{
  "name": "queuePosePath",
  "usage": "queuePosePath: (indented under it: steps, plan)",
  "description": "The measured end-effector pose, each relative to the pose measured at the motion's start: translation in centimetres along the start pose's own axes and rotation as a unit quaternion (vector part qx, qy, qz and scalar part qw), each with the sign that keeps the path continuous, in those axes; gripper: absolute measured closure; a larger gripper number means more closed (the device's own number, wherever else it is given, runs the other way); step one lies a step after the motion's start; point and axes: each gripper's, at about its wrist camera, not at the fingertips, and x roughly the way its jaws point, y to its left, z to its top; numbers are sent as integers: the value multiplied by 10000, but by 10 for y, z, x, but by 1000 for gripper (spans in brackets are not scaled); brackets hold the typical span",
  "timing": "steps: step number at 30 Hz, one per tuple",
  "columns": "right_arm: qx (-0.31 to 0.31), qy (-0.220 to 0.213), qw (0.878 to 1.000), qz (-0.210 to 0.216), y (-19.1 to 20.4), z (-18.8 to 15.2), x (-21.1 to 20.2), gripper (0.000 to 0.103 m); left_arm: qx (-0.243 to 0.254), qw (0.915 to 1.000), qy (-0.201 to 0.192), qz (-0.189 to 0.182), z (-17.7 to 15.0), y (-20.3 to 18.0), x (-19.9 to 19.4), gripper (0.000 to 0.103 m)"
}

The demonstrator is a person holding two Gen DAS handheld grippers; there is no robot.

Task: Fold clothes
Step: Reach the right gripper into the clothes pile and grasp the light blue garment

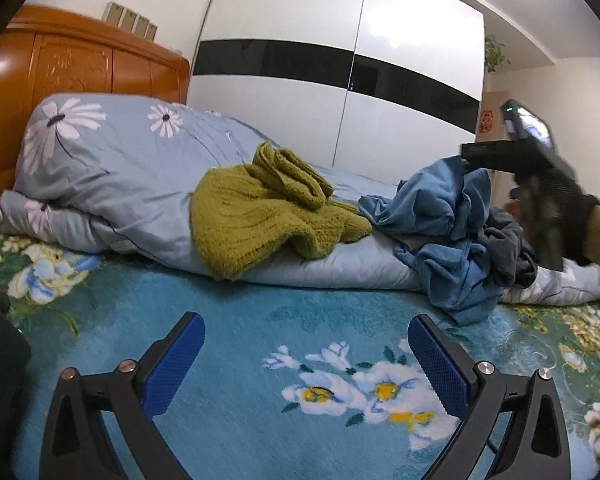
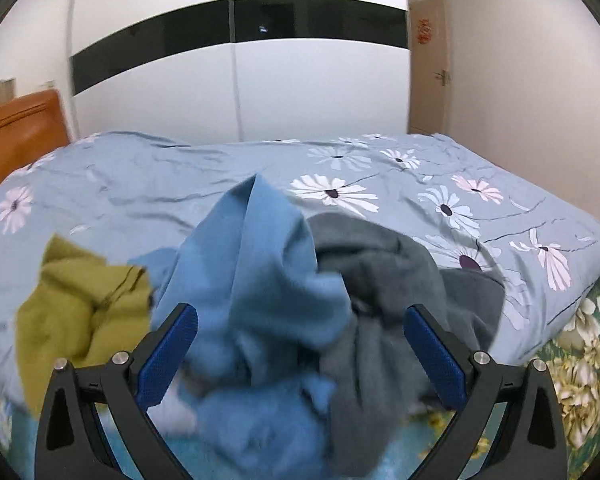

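- My left gripper hovers low over the floral bedspread, fingers apart and empty.
- My right gripper has its fingers apart around the crumpled blue garment, not clamped.
- The blue garment lies on the quilt, against the grey garment; the green sweater lies just beside.
- Soft, limp, probably light: I'd pinch a hem or shoulder seam, not the bunched middle.

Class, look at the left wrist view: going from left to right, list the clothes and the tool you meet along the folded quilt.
Green knitted sweater → blue garment → dark grey garment → right gripper, at the blue garment's top.
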Motion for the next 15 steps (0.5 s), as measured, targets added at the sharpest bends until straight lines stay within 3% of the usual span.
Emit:
queuePosePath:
  steps: [2,4,6,9,11,15]
  plan:
    - [216,145,9996,-106,4,4,16,23,-101,9999,57,-14,-1,4,2,0]
    - [471,380,9980,-174,2,4,26,72,-195,9997,108,20,-2,9,5,0]
    - [752,440,9962,-69,-4,0,20,96,-289,9994,170,69,-3,15,8,0]
    - [843,314,9940,618,-12,-14,-13,96,-399,9989,203,128,-3,24,11,0]
    - [574,267,9919,1105,-16,-35,-48,97,-503,9984,222,111,-3,29,11,0]
    - [0,440,9877,1502,-21,-100,-113,97,-680,9971,325,44,-2,35,13,0]
